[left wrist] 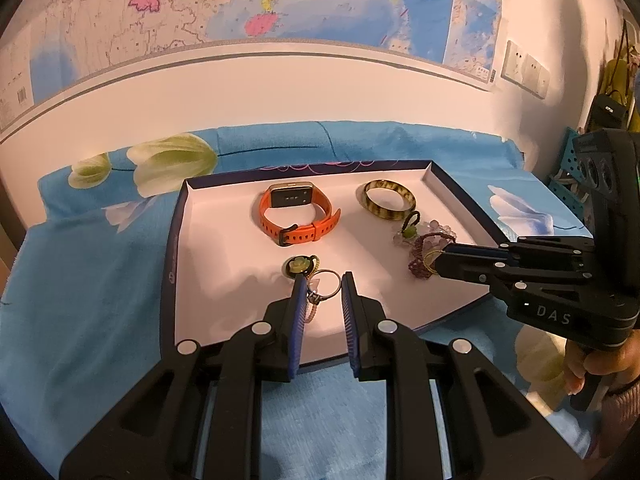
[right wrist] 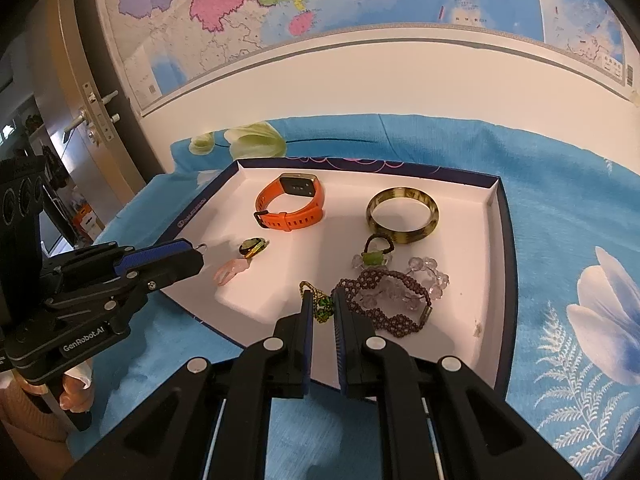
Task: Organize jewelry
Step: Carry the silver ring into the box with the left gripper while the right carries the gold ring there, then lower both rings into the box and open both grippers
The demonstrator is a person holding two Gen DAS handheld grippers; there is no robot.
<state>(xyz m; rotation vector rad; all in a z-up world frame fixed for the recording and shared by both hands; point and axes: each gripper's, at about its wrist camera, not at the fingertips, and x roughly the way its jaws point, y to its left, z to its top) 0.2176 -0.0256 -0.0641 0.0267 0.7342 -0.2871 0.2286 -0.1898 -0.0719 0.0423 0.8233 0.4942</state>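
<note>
A: Jewelry lies in a shallow white-lined cardboard tray with dark blue walls (left wrist: 460, 196), set on a blue flowered bedsheet (left wrist: 88, 288). Where does each piece sit?

B: An orange-strapped smartwatch (left wrist: 298, 216) stands near the tray's far edge, toward the left. A mottled brown-and-yellow bangle (right wrist: 402, 216) lies near the far right corner. Just in front of the bangle is a small green bead on a dark cord loop (right wrist: 376, 254), and beside it a woven purple beaded bracelet (right wrist: 384, 304) tangled with clear faceted beads (right wrist: 428, 276).

A: And the left gripper (left wrist: 323, 285)?

B: Its blue-padded fingers stand apart near the tray's front edge, with a thin silver ring (left wrist: 326, 285) between them, unclamped. A round green-and-black pendant (left wrist: 297, 266) lies just beyond the left fingertip, and a pale pink charm (right wrist: 228, 272) beneath that finger.

A: The right gripper (right wrist: 321, 298)?

B: Its fingers are nearly together around a small green-and-gold beaded ornament (right wrist: 322, 308) near the front edge, touching the purple bracelet's left end. Whether they truly pinch it, I cannot tell.
</note>
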